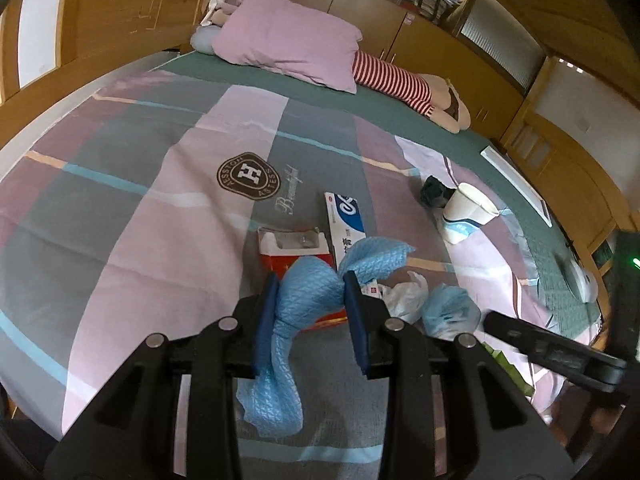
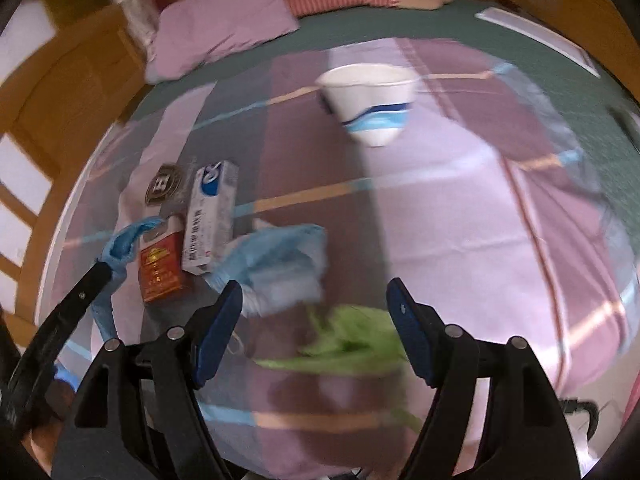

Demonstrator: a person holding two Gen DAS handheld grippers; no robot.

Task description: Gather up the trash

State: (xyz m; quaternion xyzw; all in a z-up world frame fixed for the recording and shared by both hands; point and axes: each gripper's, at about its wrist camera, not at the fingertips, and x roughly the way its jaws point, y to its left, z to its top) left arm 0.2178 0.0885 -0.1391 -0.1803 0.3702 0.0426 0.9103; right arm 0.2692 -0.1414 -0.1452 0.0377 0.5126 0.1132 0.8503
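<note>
In the left wrist view my left gripper (image 1: 312,300) is shut on a blue textured cloth (image 1: 308,288), which hangs twisted between the pads above the bedspread (image 1: 140,220). Behind it lie a red pack (image 1: 276,258), a white-and-blue toothpaste box (image 1: 345,216), a crumpled white bag (image 1: 404,296) and a second blue wad (image 1: 448,312). A paper cup (image 1: 468,208) lies tipped at the right, next to a black lump (image 1: 434,192). My right gripper (image 2: 316,320) stands open over a blurred green wrapper (image 2: 348,348). The blue wad (image 2: 280,264) lies by its left finger.
A pink pillow (image 1: 288,36) and a doll in red-striped clothes (image 1: 392,80) lie at the head of the bed. A flat white panel (image 1: 516,184) rests near the right edge. Wooden cabinets (image 1: 432,44) surround the bed.
</note>
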